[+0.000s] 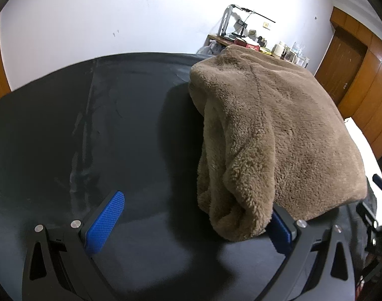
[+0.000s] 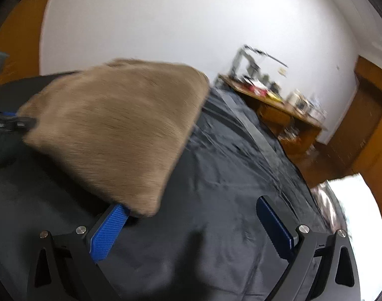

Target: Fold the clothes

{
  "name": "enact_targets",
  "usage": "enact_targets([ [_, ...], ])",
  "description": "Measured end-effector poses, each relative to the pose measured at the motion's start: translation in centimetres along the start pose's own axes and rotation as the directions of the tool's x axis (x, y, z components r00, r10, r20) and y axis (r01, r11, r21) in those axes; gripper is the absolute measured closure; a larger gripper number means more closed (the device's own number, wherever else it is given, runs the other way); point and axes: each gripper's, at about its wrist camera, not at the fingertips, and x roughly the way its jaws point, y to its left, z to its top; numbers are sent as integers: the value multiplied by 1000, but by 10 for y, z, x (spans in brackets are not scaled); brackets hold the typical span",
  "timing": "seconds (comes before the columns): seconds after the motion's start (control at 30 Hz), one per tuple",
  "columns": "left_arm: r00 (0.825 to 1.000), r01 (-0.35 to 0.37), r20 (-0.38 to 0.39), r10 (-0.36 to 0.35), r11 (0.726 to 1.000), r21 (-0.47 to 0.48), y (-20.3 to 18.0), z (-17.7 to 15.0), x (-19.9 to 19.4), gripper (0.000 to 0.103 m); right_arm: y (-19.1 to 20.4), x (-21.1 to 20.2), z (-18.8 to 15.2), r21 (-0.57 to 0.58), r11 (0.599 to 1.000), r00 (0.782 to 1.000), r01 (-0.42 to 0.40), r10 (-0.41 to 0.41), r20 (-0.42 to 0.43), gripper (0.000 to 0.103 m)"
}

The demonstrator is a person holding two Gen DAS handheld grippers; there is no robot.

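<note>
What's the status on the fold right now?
Left gripper open, right gripper open, nothing held. Brown fleece garment lies folded on dark sheet. Nothing in the way.

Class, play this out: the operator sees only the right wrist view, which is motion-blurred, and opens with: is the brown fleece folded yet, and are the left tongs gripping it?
Observer: The left wrist view is sharp. The brown fleece lies folded in a thick block, with its layers bunched at the near corner.
Operator: And the left tongs?
Observer: The left tongs are wide open. One blue pad sits against that near corner, and the other pad is clear of the cloth.
Operator: What lies on the fleece's left side?
Observer: The black sheet, with a long crease running across it.
</note>
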Motion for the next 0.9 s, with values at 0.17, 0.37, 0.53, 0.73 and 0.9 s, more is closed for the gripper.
enact_targets([
  [0.17,998,-58,-7,58,998,27,-17,0,-6,0,8,-5,1,72,986,989,-148,149,-4,1],
  [0.37,989,-150,17,150,987,54,-39,-10,-18,0,22,5,-4,140,971,976,-195,207,-73,1],
  [0.53,980,-190,80,184,979,69,-57,-7,-37,0,27,-1,-3,139,978,983,-157,169,-78,1],
  [0.73,983,-159,115,144,979,126,-81,-16,-62,0,24,-11,1,178,969,982,-170,182,-53,1],
  [0.9,985,-132,128,112,978,164,-101,-13,-69,0,26,-20,8,170,971,985,-166,171,-15,1],
])
